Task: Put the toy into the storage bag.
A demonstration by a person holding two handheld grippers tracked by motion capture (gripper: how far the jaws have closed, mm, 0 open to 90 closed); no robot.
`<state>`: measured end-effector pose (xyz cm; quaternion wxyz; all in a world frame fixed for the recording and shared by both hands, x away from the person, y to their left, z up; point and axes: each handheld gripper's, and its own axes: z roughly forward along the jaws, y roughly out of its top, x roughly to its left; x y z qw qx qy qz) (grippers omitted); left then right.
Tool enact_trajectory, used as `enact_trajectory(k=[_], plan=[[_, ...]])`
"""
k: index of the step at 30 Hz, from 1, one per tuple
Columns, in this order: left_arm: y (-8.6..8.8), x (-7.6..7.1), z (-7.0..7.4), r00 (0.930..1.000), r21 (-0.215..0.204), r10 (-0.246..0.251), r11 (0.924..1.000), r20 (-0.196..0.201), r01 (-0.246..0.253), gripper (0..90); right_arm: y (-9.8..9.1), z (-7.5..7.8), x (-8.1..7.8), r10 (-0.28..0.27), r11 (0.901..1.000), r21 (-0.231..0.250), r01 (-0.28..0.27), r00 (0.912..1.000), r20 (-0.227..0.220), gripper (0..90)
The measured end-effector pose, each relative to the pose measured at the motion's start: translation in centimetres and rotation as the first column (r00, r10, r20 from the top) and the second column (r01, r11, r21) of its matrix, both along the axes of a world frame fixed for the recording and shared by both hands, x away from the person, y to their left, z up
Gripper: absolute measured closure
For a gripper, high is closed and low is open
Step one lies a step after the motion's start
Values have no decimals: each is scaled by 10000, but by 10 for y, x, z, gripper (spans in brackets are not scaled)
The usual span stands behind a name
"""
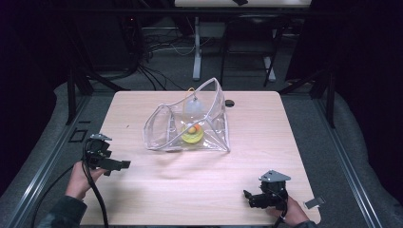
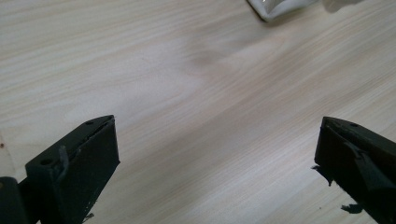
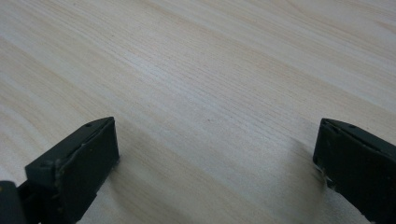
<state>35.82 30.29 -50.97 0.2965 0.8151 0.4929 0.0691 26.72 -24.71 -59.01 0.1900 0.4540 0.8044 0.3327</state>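
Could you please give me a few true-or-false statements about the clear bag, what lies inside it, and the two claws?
1. The clear bag sits near the middle of the table. True.
2. The left claw grips the bag. False: its jaws stand wide apart over bare wood.
3. A yellow object lies inside the bag. True.
4. The right claw is shut. False: it is open, holding nothing.
5. Both claws are apart from the bag. True.

No words, numbers, labels or signs could be read anywhere. The clear bag (image 1: 187, 121) had no writing that showed, and the tabletop (image 1: 190, 185) was plain wood with nothing printed on it.
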Motion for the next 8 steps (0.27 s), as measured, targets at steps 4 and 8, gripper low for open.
enact_trajectory(k=[4,8], plan=[[-1,-7,-10,9995,209,111,9997,301,-118,0,0,0,0,-20,10000,79,19,10000,18,0],[1,-10,-20,9984,433,213,9988,522,-236,0,0,0,0,12,10000,31,-12,10000,4,0]])
